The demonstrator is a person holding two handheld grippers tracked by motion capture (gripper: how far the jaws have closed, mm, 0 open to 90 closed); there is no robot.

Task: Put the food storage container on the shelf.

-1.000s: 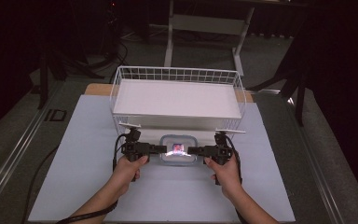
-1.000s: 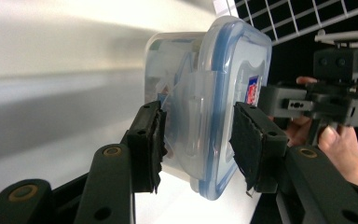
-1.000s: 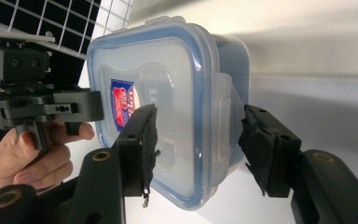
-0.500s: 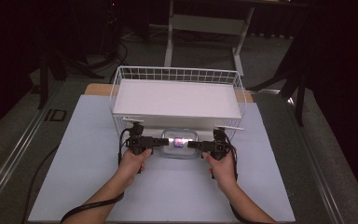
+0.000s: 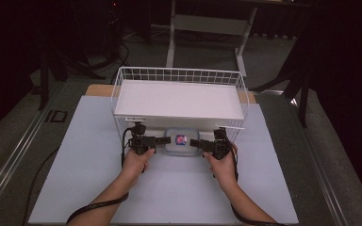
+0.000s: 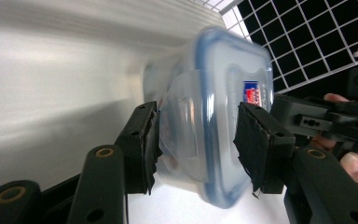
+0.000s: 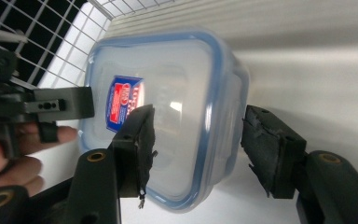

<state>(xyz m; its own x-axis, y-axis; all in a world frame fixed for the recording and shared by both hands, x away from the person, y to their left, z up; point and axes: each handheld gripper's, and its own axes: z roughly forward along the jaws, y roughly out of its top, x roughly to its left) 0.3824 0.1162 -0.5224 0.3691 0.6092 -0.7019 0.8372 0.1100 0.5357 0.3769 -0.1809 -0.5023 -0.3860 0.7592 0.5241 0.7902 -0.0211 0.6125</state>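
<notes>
A clear plastic container with a blue-rimmed lid and a red and blue label lies on the pale mat, half under the front edge of the white wire rack. My left gripper holds its left end. In the left gripper view, my left gripper has both pads against the container, and its jaws have just been opening. My right gripper is at the right end. Its jaws have also just been opening. In the right gripper view, my right gripper straddles the container, with a slim gap at one pad.
The rack carries a white board raised above the mat, with low room beneath it. The pale blue mat covers the table. Cables trail from both grippers toward the person. A metal stand is behind the table.
Both grippers and the container have moved away from the person, toward the space under the rack's front edge.
</notes>
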